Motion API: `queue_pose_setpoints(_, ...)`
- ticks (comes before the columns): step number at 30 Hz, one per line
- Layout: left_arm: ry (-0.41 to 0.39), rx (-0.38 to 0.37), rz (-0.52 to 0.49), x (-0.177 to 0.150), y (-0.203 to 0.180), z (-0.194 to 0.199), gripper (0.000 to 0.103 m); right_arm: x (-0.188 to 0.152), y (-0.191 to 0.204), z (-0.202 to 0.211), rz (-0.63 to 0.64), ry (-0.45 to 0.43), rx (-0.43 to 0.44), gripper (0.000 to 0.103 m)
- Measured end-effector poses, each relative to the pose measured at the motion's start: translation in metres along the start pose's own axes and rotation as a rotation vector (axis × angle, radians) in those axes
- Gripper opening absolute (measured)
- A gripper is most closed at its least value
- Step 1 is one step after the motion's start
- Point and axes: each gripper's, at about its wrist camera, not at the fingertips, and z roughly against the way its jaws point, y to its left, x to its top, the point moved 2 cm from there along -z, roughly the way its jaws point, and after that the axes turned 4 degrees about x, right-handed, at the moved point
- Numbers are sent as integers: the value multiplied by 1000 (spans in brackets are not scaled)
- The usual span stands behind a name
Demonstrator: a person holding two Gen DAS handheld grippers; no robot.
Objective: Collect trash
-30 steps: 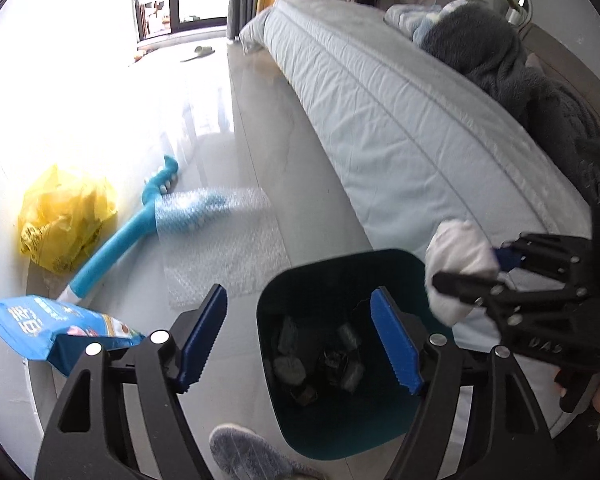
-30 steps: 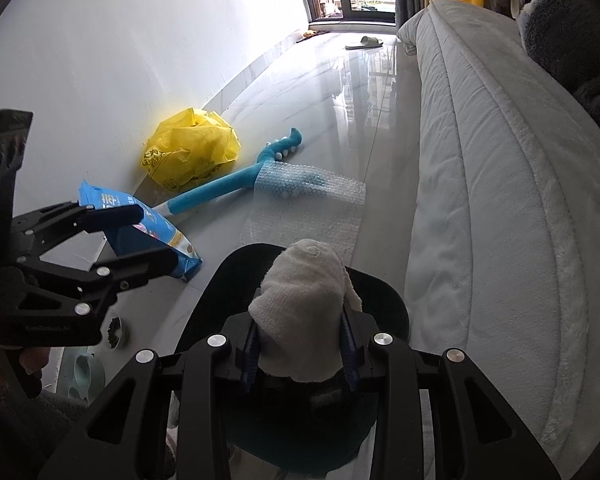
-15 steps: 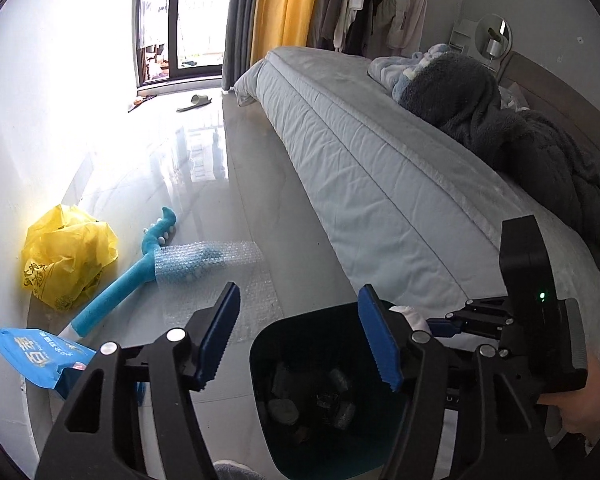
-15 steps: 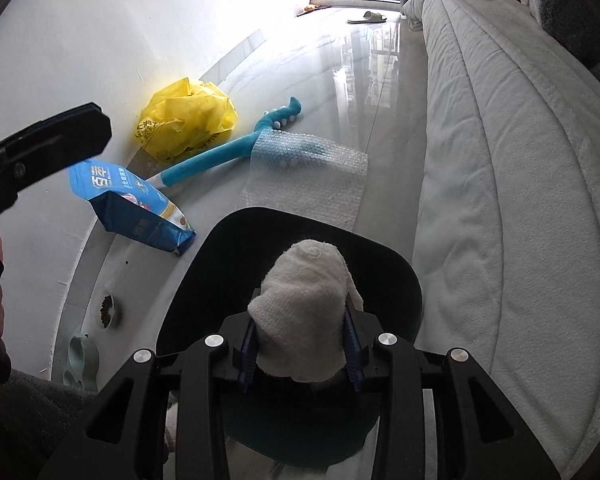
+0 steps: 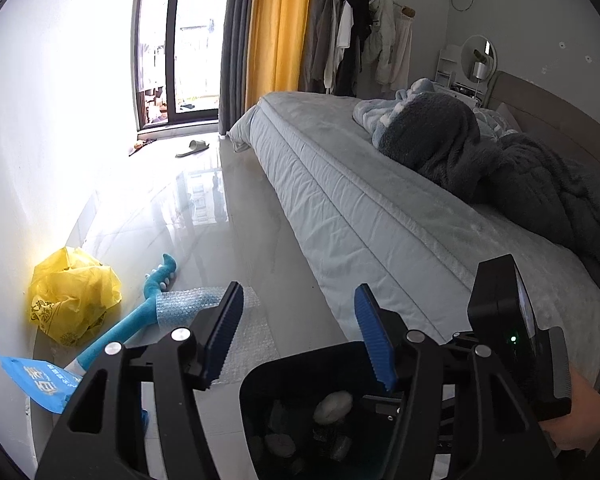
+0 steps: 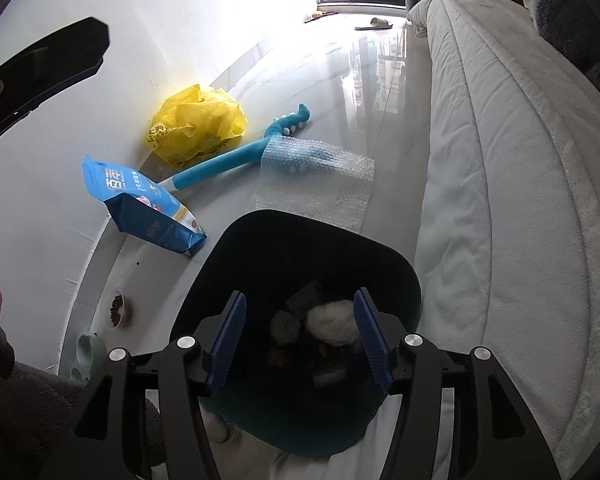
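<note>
A dark teal bin point(image 6: 404, 280) stands on the floor beside the bed, with several pieces of trash in it. My right gripper point(image 6: 300, 296) hangs over its mouth, jaws opening, nothing between them. A white crumpled wad point(image 6: 332, 320) lies loose inside the bin, also seen as the wad point(image 5: 333, 402) from the left. My left gripper point(image 5: 299, 288) hovers above the bin's near rim point(image 5: 300, 354), jaws closing but empty. On the floor lie a yellow plastic bag point(image 6: 198, 120), a blue food pouch point(image 6: 140, 204) and a bubble wrap sheet point(image 6: 316, 172).
A blue foam toy stick point(image 6: 236, 156) lies partly under the bubble wrap. The bed point(image 6: 500, 160) runs along the right, a white wall along the left. A pet food bowl point(image 6: 118, 310) sits near the wall. A slipper point(image 5: 192, 148) lies by the far window.
The right gripper's jaws have parted and the white wad has dropped from them into the bin. The left gripper has risen and tilted up, its jaws narrower than before.
</note>
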Motion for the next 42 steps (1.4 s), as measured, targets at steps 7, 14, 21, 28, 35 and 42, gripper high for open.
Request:
queue_pose_setpoints(7,-37,26,0,9,-10,8,61,2,7,38,40,-88,10,61)
queue_pose_setpoints(14,-64,7,-1,14,-27,26,71,-8,-8,88,23,-206,-39,63)
queue_pose_setpoints(21,-104,47,-12,10,-52,47,79,-25,-40,162,-80,-393,-115,68)
queue_pose_setpoints(28,-137,76,-27,5,-80,61,90,-65,-64,223,-127,-499,-238,72)
queue_pose_setpoints(35,-131,53,-13,-4,-109,74,95,-101,-80,268,-154,-565,-316,78)
queue_pose_setpoints(42,-178,114,-46,-8,-133,99,98,-135,-83,310,-159,-629,-348,91)
